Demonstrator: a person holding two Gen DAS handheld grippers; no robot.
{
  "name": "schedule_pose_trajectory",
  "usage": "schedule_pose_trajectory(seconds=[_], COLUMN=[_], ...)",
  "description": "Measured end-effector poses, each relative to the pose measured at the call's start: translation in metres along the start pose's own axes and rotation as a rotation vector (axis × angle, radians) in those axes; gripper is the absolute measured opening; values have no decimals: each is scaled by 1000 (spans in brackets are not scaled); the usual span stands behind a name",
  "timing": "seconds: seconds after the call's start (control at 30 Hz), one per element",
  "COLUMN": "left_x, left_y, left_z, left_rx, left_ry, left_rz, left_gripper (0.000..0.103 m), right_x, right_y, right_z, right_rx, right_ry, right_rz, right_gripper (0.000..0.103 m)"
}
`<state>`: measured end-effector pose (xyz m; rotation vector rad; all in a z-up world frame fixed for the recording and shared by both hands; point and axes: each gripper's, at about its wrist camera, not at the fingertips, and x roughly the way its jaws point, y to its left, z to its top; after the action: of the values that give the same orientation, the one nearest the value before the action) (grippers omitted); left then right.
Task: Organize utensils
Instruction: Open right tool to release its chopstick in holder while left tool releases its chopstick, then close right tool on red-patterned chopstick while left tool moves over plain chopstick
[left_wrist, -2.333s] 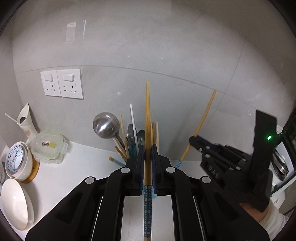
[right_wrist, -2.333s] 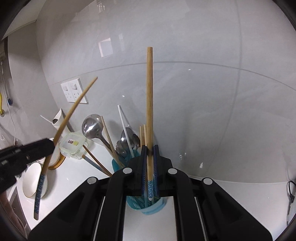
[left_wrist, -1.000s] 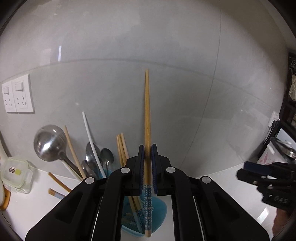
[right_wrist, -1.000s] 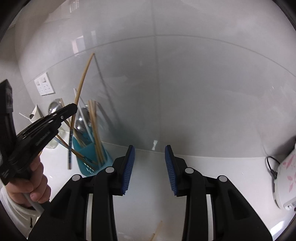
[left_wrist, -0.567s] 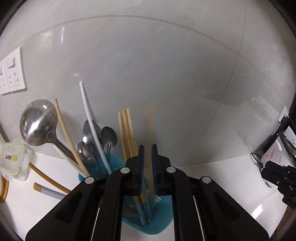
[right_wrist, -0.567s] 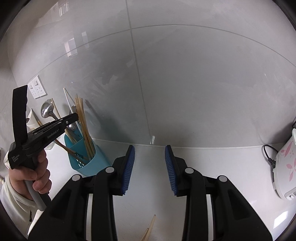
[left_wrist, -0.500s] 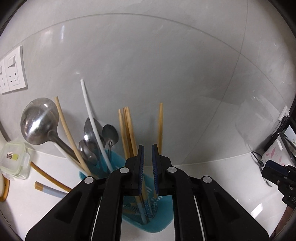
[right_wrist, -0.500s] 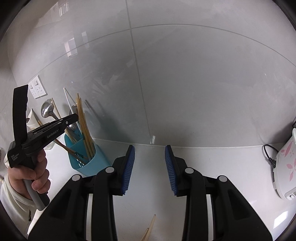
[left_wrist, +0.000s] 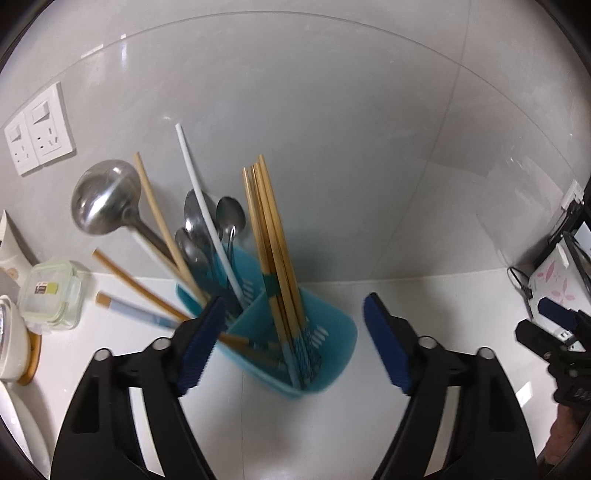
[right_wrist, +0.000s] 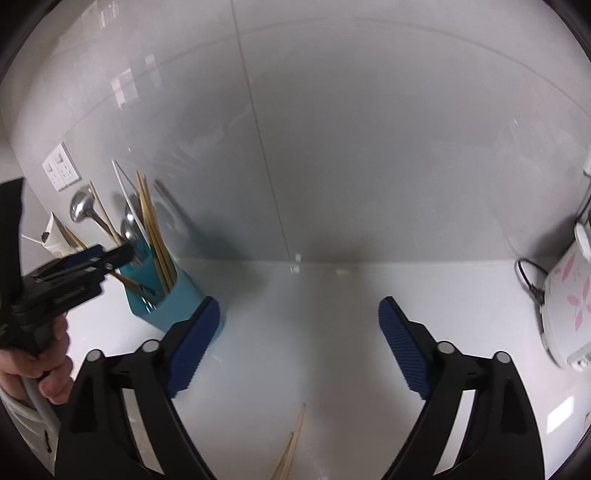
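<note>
1. My left gripper (left_wrist: 293, 341) points steeply down at the blue utensil holder (left_wrist: 332, 354), which stands on the white counter (left_wrist: 443, 295) close to the tiled wall.
2. Its jaws are opening and already stand wide. The holder's near end sits between them, but neither blue pad presses on it, and nothing is gripped.
3. The bamboo chopsticks (left_wrist: 273, 236) stand as a bundle in the holder's right compartment, leaning slightly left at the top, with their patterned blue ends down inside.
4. The left compartment holds the metal spoons (left_wrist: 229, 218), a ladle (left_wrist: 105, 197), a white stick (left_wrist: 207, 206) and more chopsticks leaning out to the left.
5. From my right wrist camera I see the left gripper from the side, low at the left edge, its tip at the holder's rim. The hand (right_wrist: 44, 365) wraps the handle, and a white sleeve shows beneath it.
6. My right gripper (right_wrist: 299, 347) also tilts down, aimed at bare counter to the right of the holder and well apart from it.
7. Its jaws are opening too and stand wide, with nothing between the pads.
8. Two loose chopsticks (right_wrist: 291, 446) lie on the counter at the bottom of the right view, below the open jaws, tips pointing up the frame. No pad touches them.
9. A white rice cooker (right_wrist: 565, 306) with pink flowers sits at the far right.
</note>
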<state>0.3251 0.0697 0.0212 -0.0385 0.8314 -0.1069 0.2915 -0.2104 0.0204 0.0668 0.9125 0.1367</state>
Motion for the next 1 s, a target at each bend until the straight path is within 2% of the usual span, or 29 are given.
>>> schedule_pose_trajectory(seconds=[0.13, 0.23, 0.47, 0.63, 0.87, 1.0], left_x=[-10, -13, -20, -16, -18, -18], left_y=[-5, -8, -4, -1, 0, -3], left_z=[-14, -26, -60, -89, -117, -134], left_rx=[12, 13, 13, 15, 17, 22], left_ry=[48, 94, 166, 230, 284, 318], left_rz=[-26, -44, -30, -22, -6, -1], left_gripper=[92, 97, 97, 97, 97, 97], right_x=[10, 16, 38, 47, 56, 63], right_y=[-3, -3, -2, -5, 9, 15], right_z=[-24, -44, -99, -130, -156, -165], right_rx=[-4, -12, -8, 21, -2, -5], right_ry=[97, 164, 374, 479, 550, 588], right_rz=[-27, -54, -87, -98, -106, -109], right_gripper=[88, 88, 88, 88, 88, 80])
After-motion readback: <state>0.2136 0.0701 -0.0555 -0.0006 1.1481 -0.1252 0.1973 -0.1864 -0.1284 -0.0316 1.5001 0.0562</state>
